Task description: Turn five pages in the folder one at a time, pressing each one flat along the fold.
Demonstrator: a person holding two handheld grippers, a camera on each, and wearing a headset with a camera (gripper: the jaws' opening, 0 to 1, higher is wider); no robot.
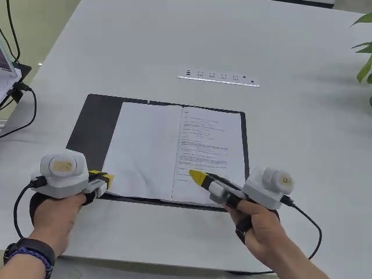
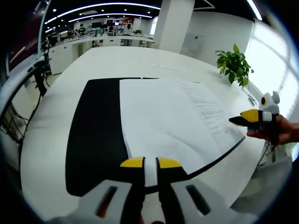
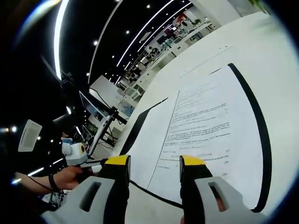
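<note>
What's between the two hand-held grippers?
In the head view, a blank page of the folder lies between the left hand-held gripper and the right hand-held gripper.

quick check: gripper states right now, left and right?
Left gripper: jaws almost shut, edge of the left page in the gap; a real grip cannot be told.
Right gripper: open, holding nothing, over the printed page.

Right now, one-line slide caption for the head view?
Open folder on a table: left gripper at its near edge, right gripper over the printed page.
</note>
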